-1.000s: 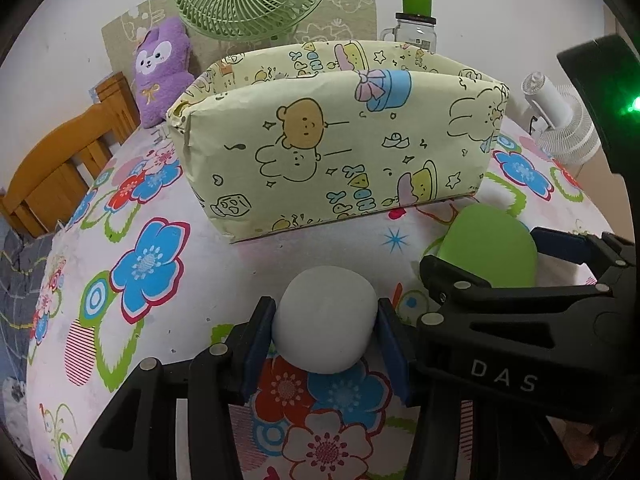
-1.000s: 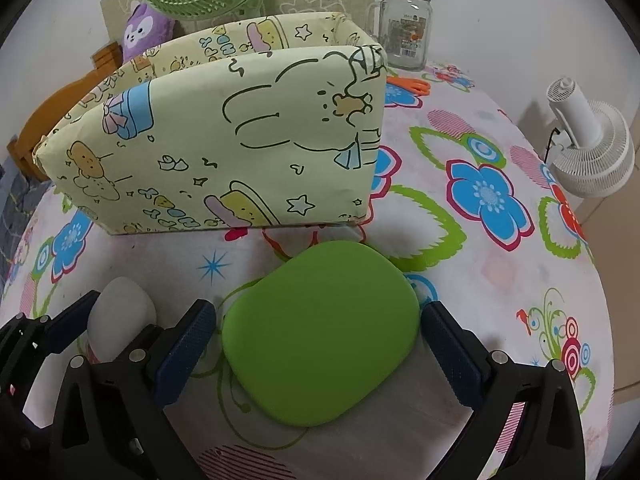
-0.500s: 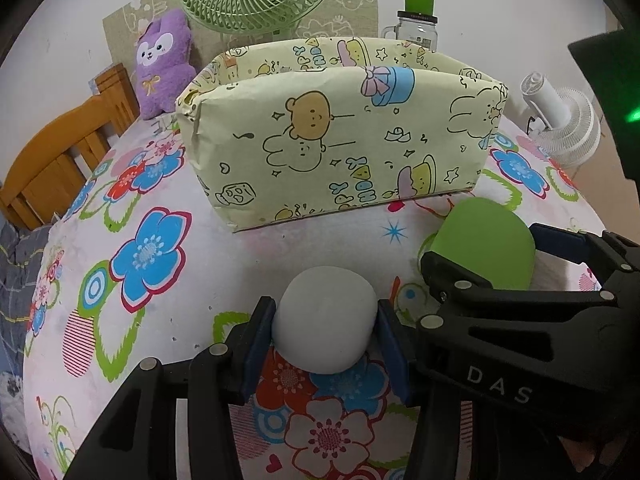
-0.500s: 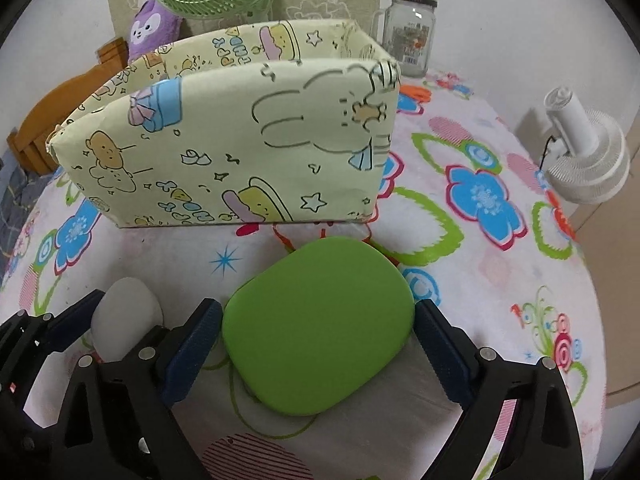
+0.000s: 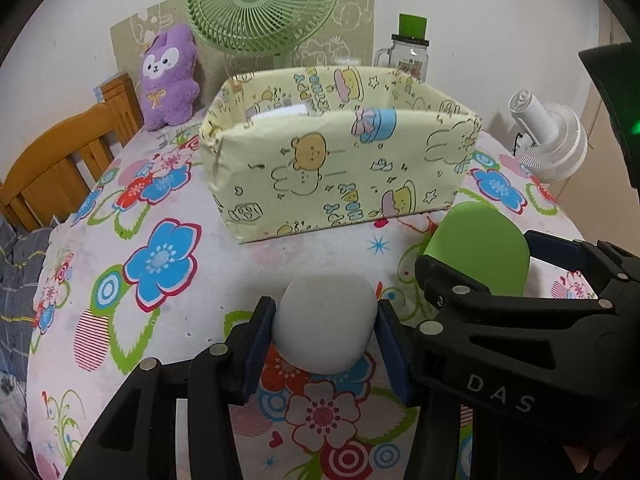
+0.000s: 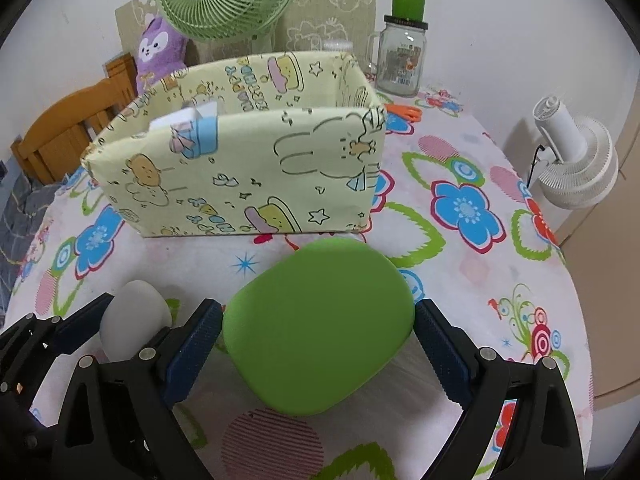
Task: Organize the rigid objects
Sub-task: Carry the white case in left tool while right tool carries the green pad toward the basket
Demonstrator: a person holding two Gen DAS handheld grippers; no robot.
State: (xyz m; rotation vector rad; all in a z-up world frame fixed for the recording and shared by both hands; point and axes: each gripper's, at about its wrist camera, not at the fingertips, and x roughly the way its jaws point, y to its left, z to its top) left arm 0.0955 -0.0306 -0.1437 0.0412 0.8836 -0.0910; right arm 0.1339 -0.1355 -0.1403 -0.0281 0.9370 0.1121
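Observation:
A white rounded object (image 5: 326,320) sits between the blue pads of my left gripper (image 5: 325,312), which is shut on it above the flowered tablecloth. My right gripper (image 6: 318,312) is shut on a flat green rounded case (image 6: 320,324), tilted and raised off the cloth. Each view shows the other gripper's load beside it: the green case (image 5: 480,248) to the right and the white object (image 6: 134,320) to the left. Beyond both stands an open yellow cartoon-print box (image 5: 340,176) (image 6: 248,172) with a white item (image 5: 280,112) inside.
Behind the box are a green desk fan (image 5: 260,0), a purple plush toy (image 5: 168,76) and a glass jar with a green lid (image 6: 402,56). A small white fan (image 6: 576,160) stands off the table's right edge. A wooden chair (image 5: 60,164) is at the left.
Both grippers have risen with their objects, so the box's inside now shows. The right jaws narrowed onto the green case early on.

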